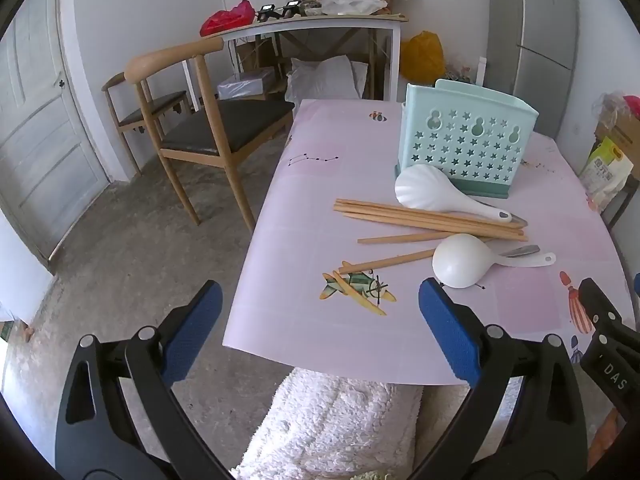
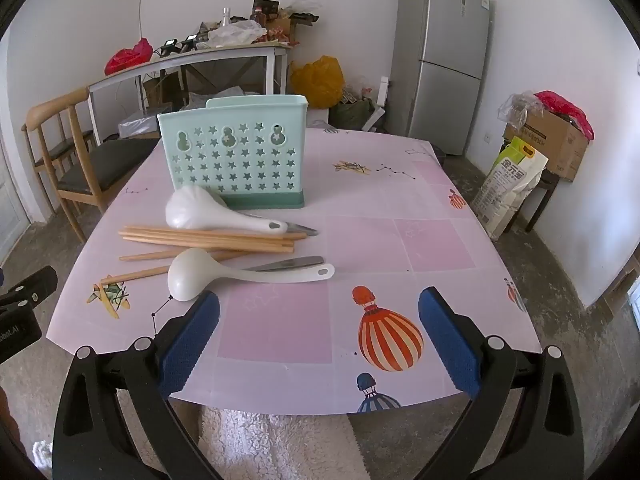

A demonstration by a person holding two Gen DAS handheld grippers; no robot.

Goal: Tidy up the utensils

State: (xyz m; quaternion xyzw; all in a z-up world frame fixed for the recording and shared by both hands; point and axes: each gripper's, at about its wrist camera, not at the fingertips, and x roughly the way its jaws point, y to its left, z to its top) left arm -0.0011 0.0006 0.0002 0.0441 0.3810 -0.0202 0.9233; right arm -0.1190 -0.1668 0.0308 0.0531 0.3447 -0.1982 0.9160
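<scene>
On the table (image 2: 400, 208), chopsticks (image 2: 208, 238) lengthwise left-right, ladle (image 2: 240, 272) handle rightward.

Both views look forward and steeply downward along their own gripper's blue-padded fingers, from just off the near edge of the table covered in a pale pink printed cloth (image 1: 280, 240). The left wrist view sits off the table's near left corner and faces across it toward the wooden chair with a dark seat (image 1: 208, 128), taking in much bare concrete floor. The right wrist view sits more squarely before the near edge (image 2: 400, 240) and faces the grey refrigerator (image 2: 444, 52). Both share the mint-green star-perforated plastic holder (image 1: 464, 140) (image 2: 236, 160), the utensil pile and the cluttered far desk (image 1: 312, 24) (image 2: 192, 60).
</scene>
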